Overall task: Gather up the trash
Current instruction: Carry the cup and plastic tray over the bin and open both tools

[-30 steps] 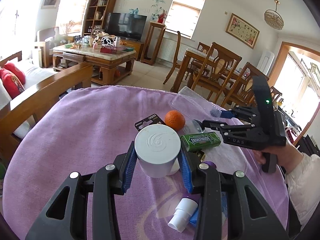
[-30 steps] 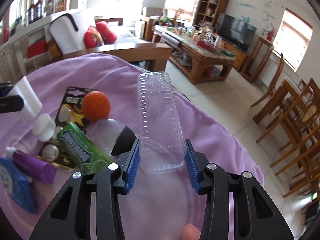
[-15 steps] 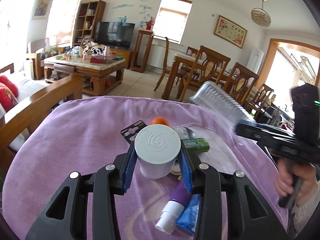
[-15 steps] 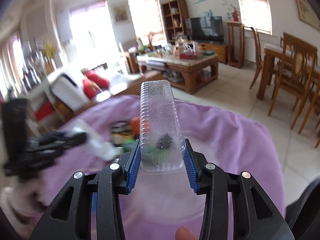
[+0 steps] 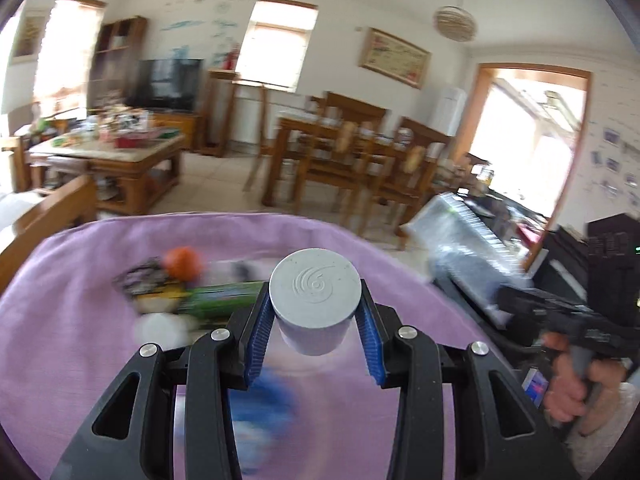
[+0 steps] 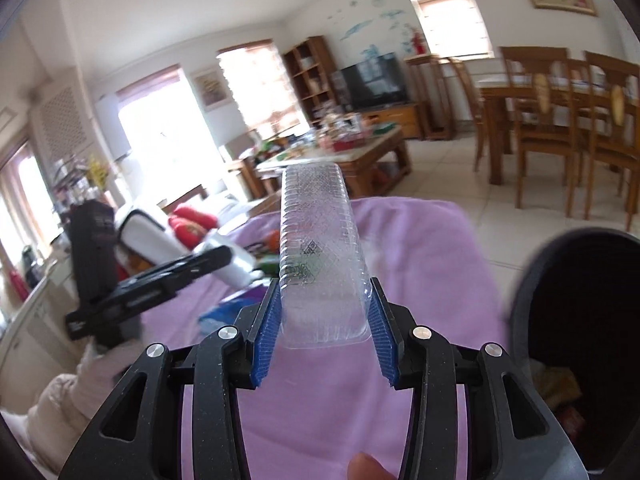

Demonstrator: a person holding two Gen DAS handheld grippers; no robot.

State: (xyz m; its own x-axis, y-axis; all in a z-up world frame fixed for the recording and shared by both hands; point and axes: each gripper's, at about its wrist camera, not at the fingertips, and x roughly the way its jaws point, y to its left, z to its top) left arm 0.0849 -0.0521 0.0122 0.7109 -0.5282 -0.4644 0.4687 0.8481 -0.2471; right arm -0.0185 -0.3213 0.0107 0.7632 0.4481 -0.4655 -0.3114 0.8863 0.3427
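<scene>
My left gripper (image 5: 316, 316) is shut on a grey-white round container (image 5: 315, 300), held above the purple cloth (image 5: 80, 340). My right gripper (image 6: 324, 320) is shut on a clear ribbed plastic tray (image 6: 320, 248), lifted off the table. In the left wrist view the right gripper (image 5: 568, 320) and its clear tray (image 5: 460, 236) hang past the table's right edge, gripped by a hand (image 5: 568, 384). In the right wrist view the left gripper (image 6: 160, 280) with its white container (image 6: 232, 260) is at the left. A black bin (image 6: 580, 320) opens at the right.
Blurred on the cloth lie an orange (image 5: 183, 262), a green gum pack (image 5: 224, 300), a card pack (image 5: 140, 280) and a blue item (image 5: 260, 408). Wooden dining chairs (image 5: 352, 168), a coffee table (image 5: 112, 156) and a sofa frame (image 5: 52, 212) stand beyond.
Both grippers have lifted and swung right, each still holding its item. The right gripper rolled and carried the clear tray off past the table's edge, and the black bin has come into its view.
</scene>
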